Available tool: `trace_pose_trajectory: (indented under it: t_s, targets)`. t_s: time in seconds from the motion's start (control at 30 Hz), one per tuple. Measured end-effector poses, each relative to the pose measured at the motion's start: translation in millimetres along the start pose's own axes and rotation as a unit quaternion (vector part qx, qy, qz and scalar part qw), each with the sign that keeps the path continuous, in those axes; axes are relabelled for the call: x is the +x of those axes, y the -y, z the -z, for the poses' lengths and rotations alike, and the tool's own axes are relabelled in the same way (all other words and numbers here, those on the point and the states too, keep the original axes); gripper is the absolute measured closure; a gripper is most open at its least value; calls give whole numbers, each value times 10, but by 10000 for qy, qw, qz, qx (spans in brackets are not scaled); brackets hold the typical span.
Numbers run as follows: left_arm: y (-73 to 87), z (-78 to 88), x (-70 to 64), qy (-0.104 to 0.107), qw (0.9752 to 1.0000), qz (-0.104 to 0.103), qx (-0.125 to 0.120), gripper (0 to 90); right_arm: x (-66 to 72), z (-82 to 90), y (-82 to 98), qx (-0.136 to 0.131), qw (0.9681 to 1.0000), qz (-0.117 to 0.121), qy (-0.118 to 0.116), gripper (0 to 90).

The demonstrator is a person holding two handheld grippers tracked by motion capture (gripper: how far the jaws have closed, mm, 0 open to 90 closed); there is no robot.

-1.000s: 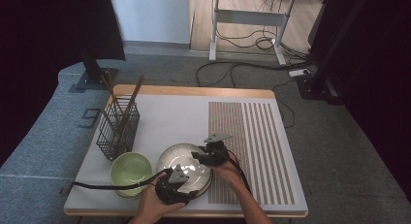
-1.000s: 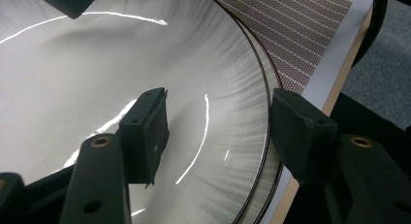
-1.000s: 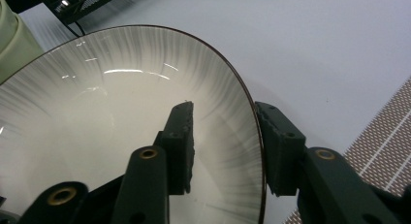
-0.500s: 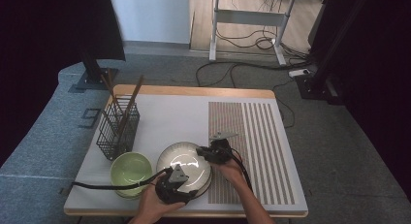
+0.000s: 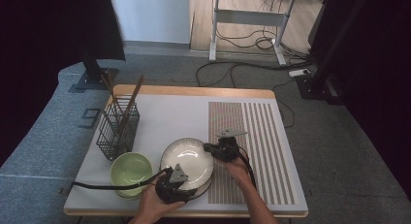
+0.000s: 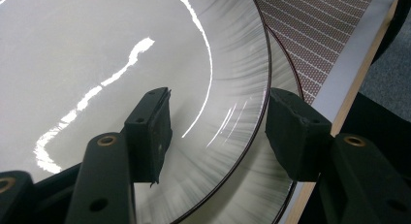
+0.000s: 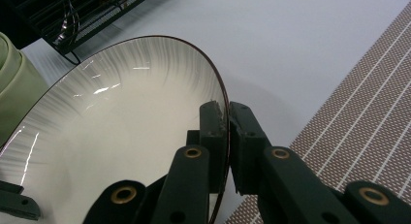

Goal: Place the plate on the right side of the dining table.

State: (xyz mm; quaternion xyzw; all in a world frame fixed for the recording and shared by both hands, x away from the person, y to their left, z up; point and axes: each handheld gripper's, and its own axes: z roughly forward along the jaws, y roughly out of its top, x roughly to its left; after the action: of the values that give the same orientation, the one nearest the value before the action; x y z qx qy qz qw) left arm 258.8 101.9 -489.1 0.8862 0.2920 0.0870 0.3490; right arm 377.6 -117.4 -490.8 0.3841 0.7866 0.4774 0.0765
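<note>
Nearest you, your left gripper (image 5: 175,186) sits at the near rim of the top plate (image 5: 187,159), just in from the table's near edge. Its jaws stand apart: in the left gripper view one pad lies over the inside of the plate and the other hangs outside the rim, with clear gaps on both sides, so nothing is pinched there. A second plate (image 6: 264,195) lies directly under the first (you can see its dark-edged rim peeking out past the upper one in the left gripper view).

A little farther and to the right, your right gripper (image 5: 212,148) is at the plate's right rim. Its jaws have just been closing, and in the right gripper view they are clamped together on the thin rim, one pad inside the plate (image 7: 121,136) and one outside.

The plates rest on the white table (image 5: 165,117) near its near edge, just left of the striped brown mat (image 5: 252,151). Touching or almost touching them on the left is the green bowl (image 5: 131,171).

Farther back on the left, the black wire basket (image 5: 118,133) stands upright with chopsticks (image 5: 131,100) leaning out of it. Beyond the table, cables (image 5: 242,69) lie on the grey floor.
</note>
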Motion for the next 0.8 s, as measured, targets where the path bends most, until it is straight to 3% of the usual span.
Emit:
trace_pose_trajectory:
  t_s: [0.3, 0.43, 0.57, 0.8]
  targets:
    - [12, -14, -4, 42, 10000, -30, 75, 487, 5, -6, 17, -34, 10000, 46, 15, 832]
    - [11, -15, -1, 47, 10000, -20, 77, 484, 14, -36, 23, 8, 9999, 93, 115, 708]
    - [10, -16, 2, 45, 10000, -22, 81, 476, 27, -89, 15, -28, 10000, 80, -19, 586]
    - [11, -18, 1, 38, 10000, -16, 73, 472, 46, -210, 37, 186, 9997, 78, -168, 559]
